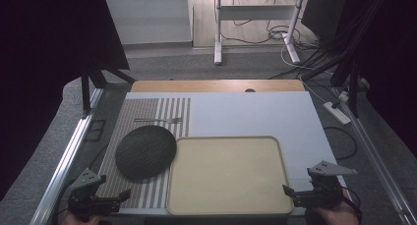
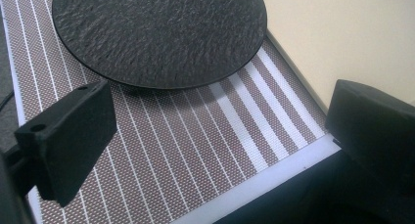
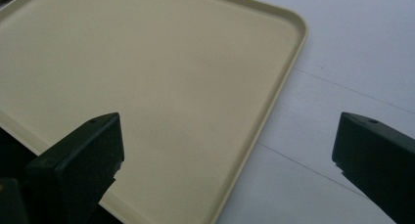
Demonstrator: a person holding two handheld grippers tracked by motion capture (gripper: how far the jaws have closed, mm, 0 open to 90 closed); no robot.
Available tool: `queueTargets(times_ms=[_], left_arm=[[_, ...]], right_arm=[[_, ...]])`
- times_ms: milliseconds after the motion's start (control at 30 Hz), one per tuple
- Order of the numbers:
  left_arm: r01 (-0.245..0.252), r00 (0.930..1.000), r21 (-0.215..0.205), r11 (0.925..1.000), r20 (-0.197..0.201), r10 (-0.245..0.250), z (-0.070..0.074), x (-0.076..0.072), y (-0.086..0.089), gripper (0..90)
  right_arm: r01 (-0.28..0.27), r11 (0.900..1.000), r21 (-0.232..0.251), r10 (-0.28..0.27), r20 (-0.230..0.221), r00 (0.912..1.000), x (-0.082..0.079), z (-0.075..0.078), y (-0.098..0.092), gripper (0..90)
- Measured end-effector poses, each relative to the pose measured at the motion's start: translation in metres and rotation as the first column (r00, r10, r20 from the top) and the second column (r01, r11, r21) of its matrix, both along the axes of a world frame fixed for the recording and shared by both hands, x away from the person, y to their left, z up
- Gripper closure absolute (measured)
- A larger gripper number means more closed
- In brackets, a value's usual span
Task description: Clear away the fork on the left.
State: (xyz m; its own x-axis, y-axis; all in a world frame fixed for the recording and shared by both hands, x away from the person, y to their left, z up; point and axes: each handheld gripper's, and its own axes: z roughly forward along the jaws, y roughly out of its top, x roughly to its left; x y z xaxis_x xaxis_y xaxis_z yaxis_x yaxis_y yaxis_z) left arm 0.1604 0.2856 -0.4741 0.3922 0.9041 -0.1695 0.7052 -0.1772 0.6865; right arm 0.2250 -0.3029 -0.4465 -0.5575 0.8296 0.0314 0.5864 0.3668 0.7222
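Your left gripper (image 1: 123, 194) hangs with jaws wide apart and empty over the brown striped woven placemat (image 2: 195, 150), the round black slate plate (image 2: 156, 33) just beyond it. Your right gripper (image 1: 288, 190), equally spread and empty, hovers at the near right corner of the beige plastic tray (image 3: 147, 87).

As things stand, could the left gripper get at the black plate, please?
Probably yes: the left gripper is open, and only bare striped placemat lies between it and the black plate.

Dark plate (image 1: 146, 152) on striped mat (image 1: 147, 118) beside tray (image 1: 227, 211).
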Motion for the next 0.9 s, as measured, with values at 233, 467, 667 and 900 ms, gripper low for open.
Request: queueTargets(times_ms=[233,467,667,900], left_arm=[[0.005,1.0,-0.015,0.9999,-0.001,-0.005,-0.0003,0.0003,0.0017,0.0],[0.008,1.0,-0.013,0.9999,-0.002,-0.008,-0.0005,0.0006,0.001,0.0],[0.016,0.9998,-0.019,0.9997,-0.012,-0.016,-0.0009,0.0016,0.0017,0.0],[0.036,0.9989,-0.033,0.9988,-0.028,-0.037,-0.0011,0.0039,0.0017,0.0]], right_arm=[[0.004,0.999,-0.035,-0.003,0.023,0.9997,0.0051,-0.0008,0.0029,0.0],[-0.005,1.0,-0.018,0.005,-0.01,0.9999,0.0084,-0.0021,0.0025,0.0],[-0.015,1.0,-0.014,0.015,-0.021,0.9997,0.0091,-0.0025,0.0024,0.0],[-0.016,1.0,-0.005,0.016,-0.022,0.9996,0.0093,-0.0026,0.0011,0.0]])
